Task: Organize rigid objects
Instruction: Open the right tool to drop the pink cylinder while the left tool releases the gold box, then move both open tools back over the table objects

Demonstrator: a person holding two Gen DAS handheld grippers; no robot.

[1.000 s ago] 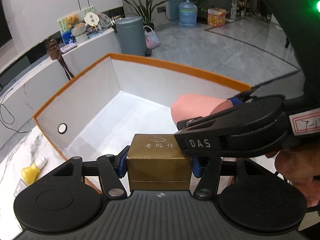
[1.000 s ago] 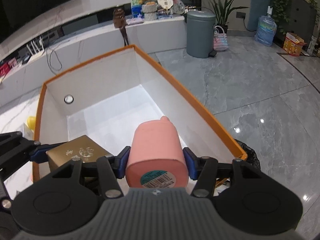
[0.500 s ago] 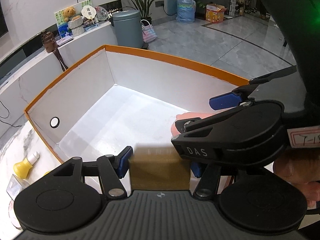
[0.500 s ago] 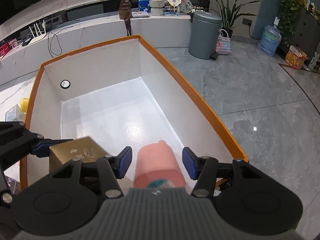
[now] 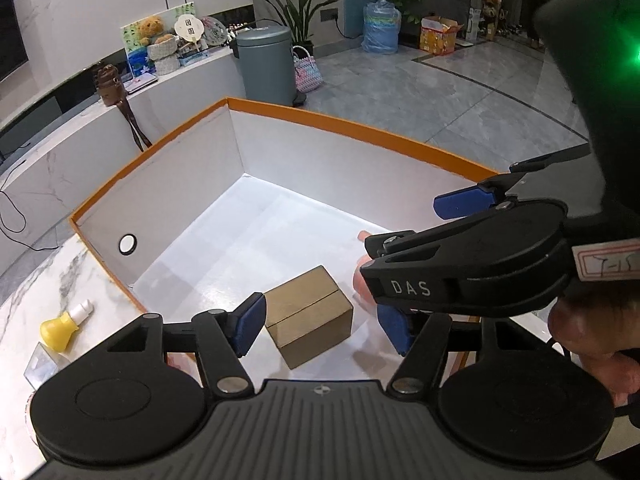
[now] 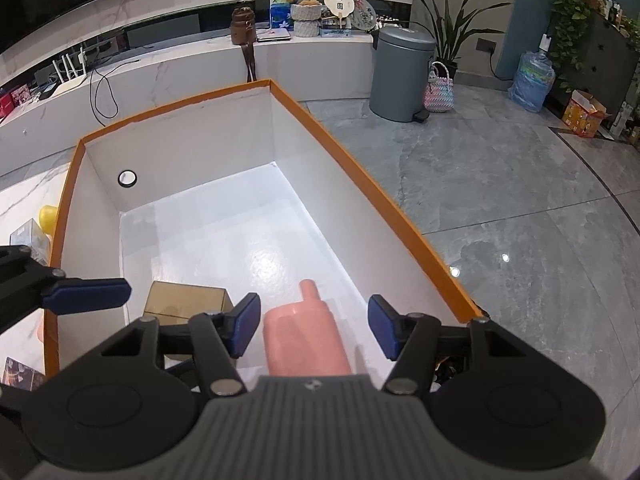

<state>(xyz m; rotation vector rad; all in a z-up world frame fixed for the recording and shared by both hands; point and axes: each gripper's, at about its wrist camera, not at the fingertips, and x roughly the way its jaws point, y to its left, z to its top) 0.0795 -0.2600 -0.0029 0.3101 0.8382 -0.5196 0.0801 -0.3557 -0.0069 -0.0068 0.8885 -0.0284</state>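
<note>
Both grippers are seen spread wide, with nothing pinched in either one. The left gripper [image 5: 326,326] is held over the near end of the big orange-rimmed box [image 5: 360,128], and the gold box [image 5: 310,316] is sat on the white floor of it, down between the blue fingers [image 5: 250,322] but not touched by them. It's turned a bit askew, close to the near left corner. The right gripper [image 6: 314,326] is parked over the same end, and the pink bottle [image 6: 306,334] is laid on its side on the box floor, cap pointed at the far wall, beside the right-hand wall. The two items are set near each other but apart. Outside the box, on the marble counter [image 5: 24,296] by its left wall, a yellow bulb-shaped bottle [image 5: 60,326] can be made out.
</note>
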